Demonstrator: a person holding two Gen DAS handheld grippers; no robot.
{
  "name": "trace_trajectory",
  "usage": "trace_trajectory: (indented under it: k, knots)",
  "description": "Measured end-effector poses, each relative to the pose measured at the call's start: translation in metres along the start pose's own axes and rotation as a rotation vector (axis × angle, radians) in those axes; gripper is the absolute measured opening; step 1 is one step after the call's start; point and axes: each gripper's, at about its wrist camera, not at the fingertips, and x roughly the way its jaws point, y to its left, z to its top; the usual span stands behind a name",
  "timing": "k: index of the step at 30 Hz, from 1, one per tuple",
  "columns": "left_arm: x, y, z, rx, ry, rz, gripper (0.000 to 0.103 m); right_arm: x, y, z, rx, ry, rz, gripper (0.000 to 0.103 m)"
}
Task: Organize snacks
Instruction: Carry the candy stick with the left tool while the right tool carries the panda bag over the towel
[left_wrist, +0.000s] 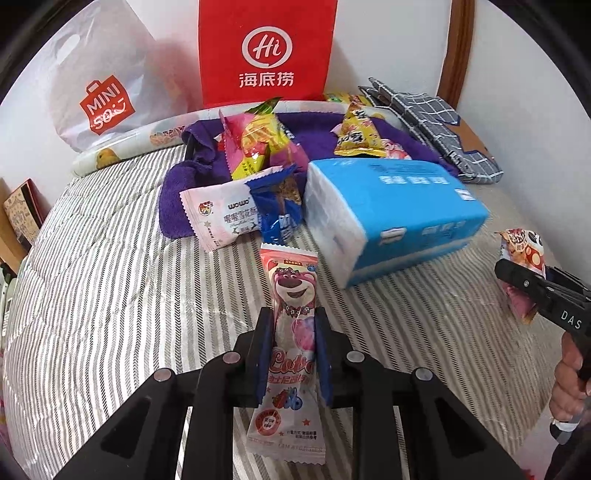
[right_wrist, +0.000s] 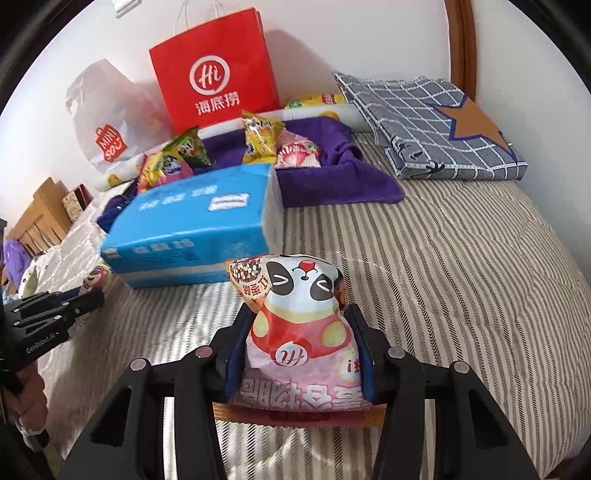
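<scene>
Left hand-held gripper (left_wrist: 291, 332) clenched on pink bear snack bar (left_wrist: 290, 354); right hand-held gripper (right_wrist: 301, 332) grasping panda snack pouch (right_wrist: 299, 332); both lifted over the bed (right_wrist: 461, 277), likely bound for the purple towel (right_wrist: 332, 173) pile, upper centre.

Both wrist fisheyes angle down, close over bed (left_wrist: 110, 295); share tissue pack (left_wrist: 399, 206) (blue).

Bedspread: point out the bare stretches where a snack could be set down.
Striped bedspread lies bare right of the blue tissue pack, below the folded grey cloth. Another bare stretch runs left of the pack. Crowded: the purple towel, heaped with snacks.
</scene>
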Motion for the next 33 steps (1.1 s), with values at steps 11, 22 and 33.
trace_trajectory:
  k: [11,22,33]
  knots:
    - [-0.043,-0.01,0.009,-0.036,-0.021,-0.069,0.02,-0.052,0.023,0.006,-0.042,-0.054,0.027,0.049]
    - [-0.071,-0.026,0.036,-0.047,-0.05,-0.154,0.021,-0.079,0.044,0.028,-0.077,-0.086,0.056,0.049]
    - [-0.073,-0.027,0.086,-0.048,-0.075,-0.146,0.021,-0.08,0.049,0.093,-0.11,-0.127,0.055,0.049]
